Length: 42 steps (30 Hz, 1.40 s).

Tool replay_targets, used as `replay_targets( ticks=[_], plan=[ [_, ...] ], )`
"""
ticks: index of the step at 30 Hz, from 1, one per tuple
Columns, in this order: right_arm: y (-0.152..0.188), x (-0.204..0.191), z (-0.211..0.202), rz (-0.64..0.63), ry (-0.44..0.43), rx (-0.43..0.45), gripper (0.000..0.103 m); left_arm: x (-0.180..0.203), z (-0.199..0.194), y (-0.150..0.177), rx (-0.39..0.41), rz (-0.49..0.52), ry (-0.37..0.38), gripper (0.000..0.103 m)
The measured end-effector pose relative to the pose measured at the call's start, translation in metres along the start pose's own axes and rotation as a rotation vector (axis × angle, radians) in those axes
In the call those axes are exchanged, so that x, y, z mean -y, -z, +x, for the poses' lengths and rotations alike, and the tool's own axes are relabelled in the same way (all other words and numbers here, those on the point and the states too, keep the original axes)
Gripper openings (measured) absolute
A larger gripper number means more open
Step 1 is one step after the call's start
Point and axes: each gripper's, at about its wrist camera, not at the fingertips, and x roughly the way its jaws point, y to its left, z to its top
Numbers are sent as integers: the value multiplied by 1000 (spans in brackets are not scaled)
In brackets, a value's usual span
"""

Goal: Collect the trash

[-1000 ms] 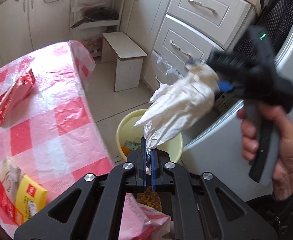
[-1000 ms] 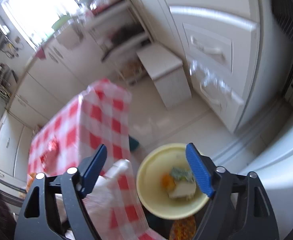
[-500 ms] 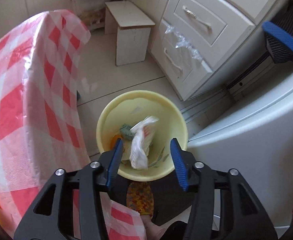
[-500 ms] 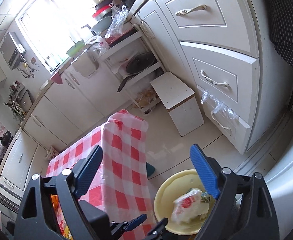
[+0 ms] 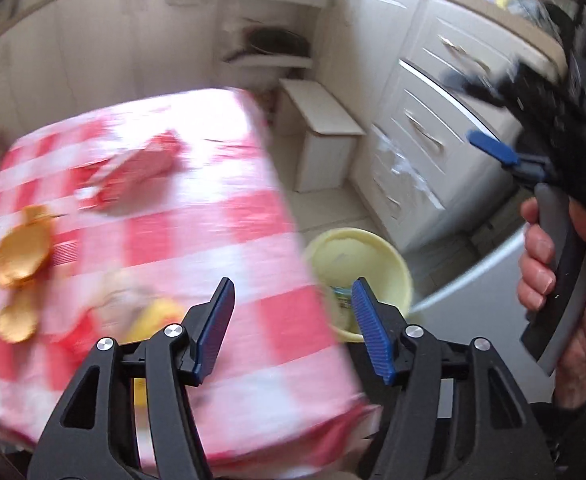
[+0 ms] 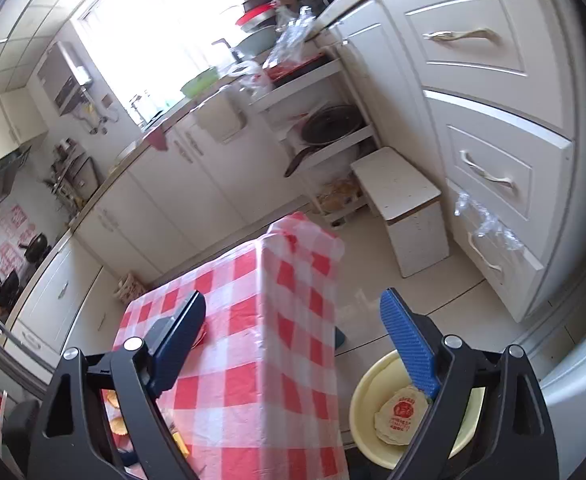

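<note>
A yellow trash bucket [image 5: 367,258] stands on the floor by the table's right edge; in the right wrist view the bucket [image 6: 363,400] holds a round white wrapper with a red seal [image 6: 401,414]. My left gripper [image 5: 289,326] is open and empty above the table's near edge. My right gripper [image 6: 293,340] is open and empty, held high over the table corner and bucket; it also shows in the left wrist view [image 5: 505,156]. On the red-checked tablecloth [image 5: 197,232] lie a red wrapper [image 5: 137,172], orange wrappers [image 5: 21,256] and a yellow packet [image 5: 153,316].
White drawers [image 6: 489,176] and a small white stool [image 6: 405,204] stand past the bucket. A white appliance front [image 5: 481,308] is at the right. Cabinets and a shelf rack with pans [image 6: 325,128] line the far wall.
My left gripper let the white wrapper drop into the bucket, then swung left and up over the table. My right gripper stayed open and rose a little.
</note>
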Motion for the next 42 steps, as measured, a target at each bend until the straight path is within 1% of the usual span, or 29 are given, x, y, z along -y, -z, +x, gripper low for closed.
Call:
replay_targets(
  ticks=[2,3,4,6,8,10,12,15,19,22,24,25,26,27,28,29,30,32,36,37,38,39,41,42],
  plan=[
    [5,-13,4,-24,-17,-14,85,-53,-28,8,35,-99,-79,61],
    [9,-22,7,-39,-28,-24,85,-73,-35,12,41,-144,-104,62],
    [12,-29,9,-51,-37,-33,85,-105,-46,18,47,-223,-141,62],
    [19,-47,17,-78,-73,-64,85,-154,-57,27,45,-351,-197,62],
    [26,-64,24,-110,-102,-95,85,-194,-66,34,43,-451,-247,62],
    [36,-87,34,-167,-127,-131,85,-219,-70,40,43,-500,-278,63],
    [49,-113,45,-228,-163,-170,85,-236,-66,43,24,-521,-296,63],
    [66,-144,62,-289,-217,-225,85,-244,-50,44,-21,-511,-327,64],
    [87,-180,87,-350,-251,-282,85,-249,-15,46,-81,-489,-352,64],
    [99,-203,109,-373,-271,-328,80,-257,-4,45,-93,-494,-353,64],
    [108,-213,122,-369,-282,-357,77,-260,0,44,-95,-490,-337,64],
    [111,-218,131,-364,-287,-374,75,-260,2,44,-95,-487,-327,60],
    [114,-223,139,-360,-289,-391,72,-262,4,45,-98,-484,-317,49],
    [119,-227,149,-356,-289,-411,71,-263,6,45,-107,-480,-299,43],
    [121,-230,155,-354,-287,-427,67,-262,7,45,-106,-471,-302,36],
    [125,-233,163,-351,-284,-446,64,-261,7,44,-107,-456,-291,23],
    [129,-237,169,-348,-282,-463,63,-262,8,44,-113,-455,-263,16],
    [135,-238,178,-342,-280,-488,57,-261,7,44,-110,-443,-245,12],
    [144,-247,190,-342,-281,-516,50,-262,0,45,-97,-431,-211,7],
    [146,-249,192,-344,-284,-523,46,-262,-2,45,-92,-430,-205,7],
    [148,-251,194,-351,-287,-523,37,-264,-5,45,-88,-431,-203,7],
    [150,-254,195,-359,-291,-533,33,-266,-7,46,-85,-434,-201,7],
    [152,-256,196,-372,-288,-530,15,-271,-10,47,-82,-444,-195,7],
    [153,-257,196,-376,-290,-530,11,-274,-11,48,-82,-449,-194,7]
  ],
)
